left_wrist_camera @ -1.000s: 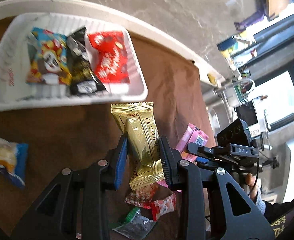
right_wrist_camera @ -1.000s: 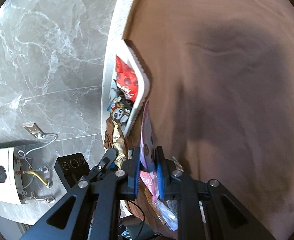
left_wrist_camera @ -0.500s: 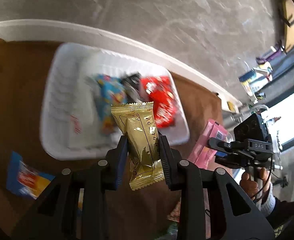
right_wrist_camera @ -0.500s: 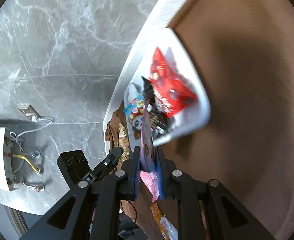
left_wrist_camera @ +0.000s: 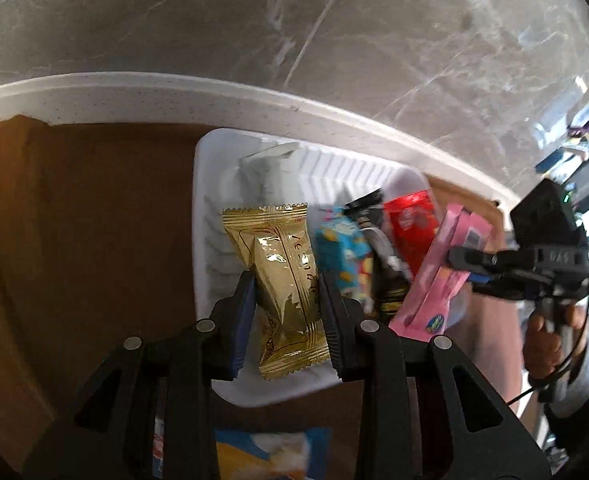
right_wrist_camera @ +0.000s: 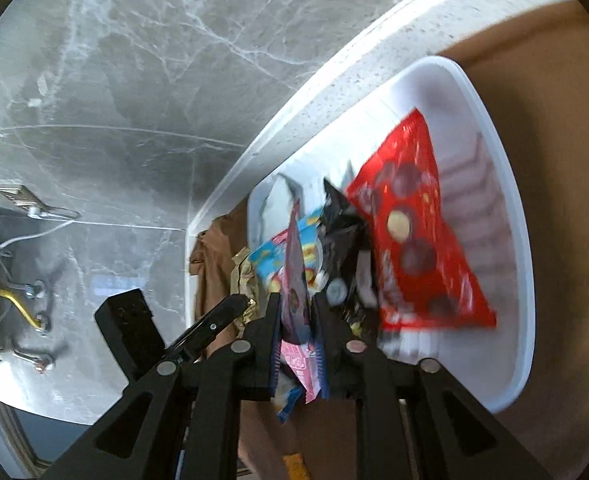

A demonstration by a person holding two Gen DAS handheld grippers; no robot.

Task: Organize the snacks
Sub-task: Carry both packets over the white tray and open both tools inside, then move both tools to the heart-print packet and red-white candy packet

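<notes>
Left wrist: gold packet (left_wrist_camera: 284, 280) over tray (left_wrist_camera: 214, 184)

1. The tray (left_wrist_camera: 214, 184) sits on the cloth-covered table (left_wrist_camera: 86, 220), close to the ledge (left_wrist_camera: 174, 96) along the wall behind it.
2. Three packets (left_wrist_camera: 374, 248) lie side by side in the tray's right part.
3. The left gripper (left_wrist_camera: 286, 300) holds a wrapped snack (left_wrist_camera: 286, 276) above the tray's left part.
4. The right gripper (right_wrist_camera: 296, 312) holds a flat packet (right_wrist_camera: 294, 280) over the tray's right end.
5. Another packet (left_wrist_camera: 270, 452) lies on the table before the tray.

No legible text or labels
</notes>
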